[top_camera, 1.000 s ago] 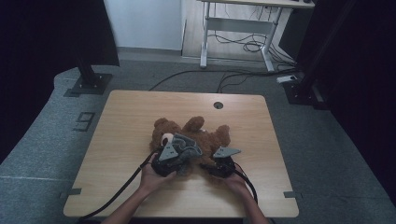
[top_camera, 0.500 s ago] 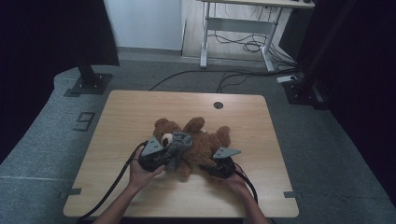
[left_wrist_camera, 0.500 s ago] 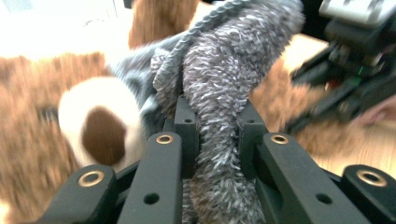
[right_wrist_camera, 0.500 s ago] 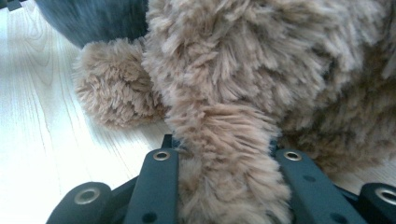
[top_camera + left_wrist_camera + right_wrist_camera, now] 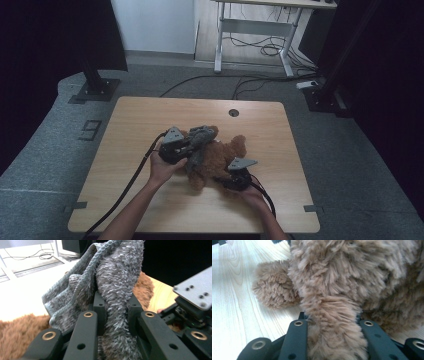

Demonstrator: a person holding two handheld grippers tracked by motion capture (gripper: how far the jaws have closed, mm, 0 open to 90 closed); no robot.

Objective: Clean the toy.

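Item: brown plush bear [image 5: 220,160], lying near the middle of the wooden tabletop [image 5: 140,120], somewhat toward the near edge and well clear of all four corners; fur shaggy, limbs splayed. Item: grey fleece garment [image 5: 199,142], knit-edged, partly on the bear at its far left side, one fold lifted off the plush. Left gripper [image 5: 186,146]: held in the person's left hand [image 5: 162,167], over the left part of the bear, grey three-cornered plate on top, cable trailing to the near left edge. In the left gripper view its black jaws stand nearly closed, pinching a thick fold of the grey garment [image 5: 117,290] between them; the fabric rises out of the jaws and drapes left, with brown fur [image 5: 15,337] below and the other gripper's plate at the right. Right gripper [image 5: 227,182]: held in the person's right hand [image 5: 252,196], low on the tabletop at the bear's near right side, toward the near edge. In the right gripper view its jaws are drawn in tight on one brown limb of the bear [image 5: 332,322], which fills the gap; a second paw [image 5: 273,292] rests on the wood just beside it. Fixture: round cable hole [image 5: 233,112] near the far edge.
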